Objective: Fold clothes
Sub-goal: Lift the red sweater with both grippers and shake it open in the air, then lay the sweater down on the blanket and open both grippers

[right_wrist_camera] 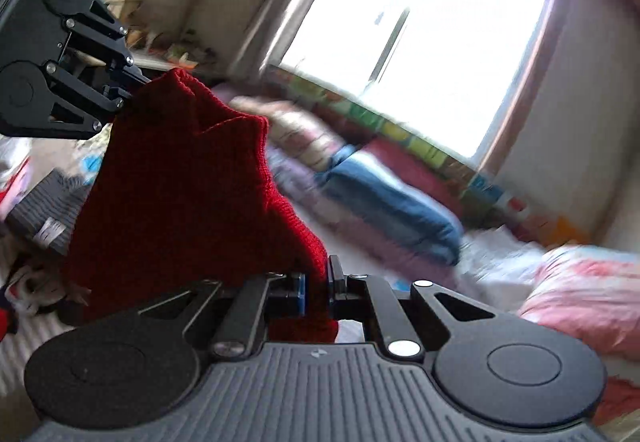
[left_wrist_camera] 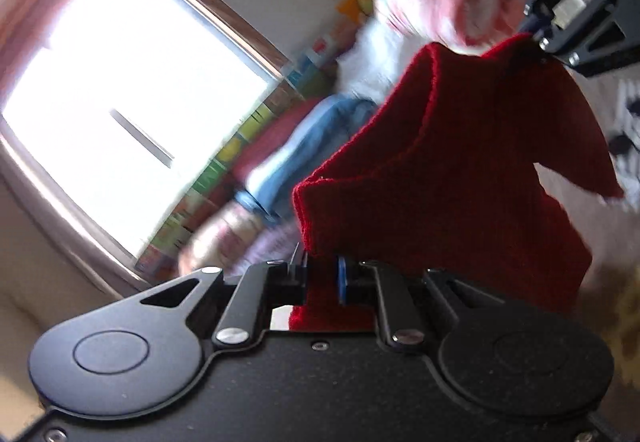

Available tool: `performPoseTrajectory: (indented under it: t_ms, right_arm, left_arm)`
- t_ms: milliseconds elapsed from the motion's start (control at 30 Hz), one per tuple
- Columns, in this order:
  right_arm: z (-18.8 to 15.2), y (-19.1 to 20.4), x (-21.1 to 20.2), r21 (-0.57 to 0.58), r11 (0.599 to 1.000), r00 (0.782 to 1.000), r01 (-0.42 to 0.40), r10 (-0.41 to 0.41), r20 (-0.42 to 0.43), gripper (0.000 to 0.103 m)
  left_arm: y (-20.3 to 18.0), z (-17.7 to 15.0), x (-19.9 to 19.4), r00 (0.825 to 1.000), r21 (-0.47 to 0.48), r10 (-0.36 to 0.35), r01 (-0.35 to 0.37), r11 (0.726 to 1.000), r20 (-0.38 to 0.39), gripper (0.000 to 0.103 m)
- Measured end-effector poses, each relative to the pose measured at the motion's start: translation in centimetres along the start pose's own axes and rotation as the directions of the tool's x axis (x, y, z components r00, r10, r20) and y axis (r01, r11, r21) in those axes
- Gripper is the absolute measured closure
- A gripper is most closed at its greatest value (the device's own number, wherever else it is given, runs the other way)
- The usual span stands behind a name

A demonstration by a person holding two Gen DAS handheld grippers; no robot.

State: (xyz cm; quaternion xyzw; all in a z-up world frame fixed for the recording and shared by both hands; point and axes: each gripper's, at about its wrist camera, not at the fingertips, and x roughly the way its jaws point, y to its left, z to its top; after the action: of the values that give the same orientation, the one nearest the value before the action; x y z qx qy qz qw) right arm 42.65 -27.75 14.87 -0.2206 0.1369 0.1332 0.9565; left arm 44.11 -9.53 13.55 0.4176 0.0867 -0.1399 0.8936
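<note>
- The left gripper (left_wrist_camera: pixel 324 280) is pinched tight on one edge of the red knit garment (left_wrist_camera: pixel 460 162). The red cloth sits right between its two fingers.
- In the right wrist view, the left gripper (right_wrist_camera: pixel 134 92) shows at the far left, biting a top corner of the red knit garment (right_wrist_camera: pixel 180 194).
- The garment hangs in the air between the two grippers, up off the bed. It sags and folds in the middle.
- The right gripper (right_wrist_camera: pixel 318 288) is also pinched tight on the red cloth. A bit of red sticks out under its fingers.
- In the left wrist view, the right gripper (left_wrist_camera: pixel 538 38) shows at the top right, holding a corner of the garment.
- Behind the garment lie blue jeans (right_wrist_camera: pixel 384 202) and a pink blanket (right_wrist_camera: pixel 592 290), both blurry.
- A bright window (right_wrist_camera: pixel 420 34) fills the wall behind.
- A grey striped cloth (right_wrist_camera: pixel 44 210) lies at the left, low down.
</note>
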Motion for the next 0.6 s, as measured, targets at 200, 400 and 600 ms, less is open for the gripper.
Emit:
performPoseTrajectory:
  t_ms: [200, 400, 600]
  right_arm:
    - [-3.2, 1.9, -3.0, -0.163, 0.985, 0.998, -0.053, 0.048, -0.033, 0.092]
    - [-11.6, 8.9, -8.1, -0.348, 0.903, 0.961, -0.253, 0.194, -0.196, 0.092]
    - [-18.8, 18.3, -14.3, -0.509, 0.75, 0.9, -0.423, 0.284, -0.329, 0.092]
  left_arm:
    - [-2.8, -1.8, -3.8, 0.997, 0.084, -0.008, 0.002, 0.996, 0.072, 0.091]
    - [-10.3, -8.9, -11.3, 0.987, 0.234, -0.15, 0.132, 0.963, 0.06, 0.091]
    - [-17.9, -15.9, -19.8, 0.965, 0.34, -0.263, 0.247, 0.907, 0.003, 0.092]
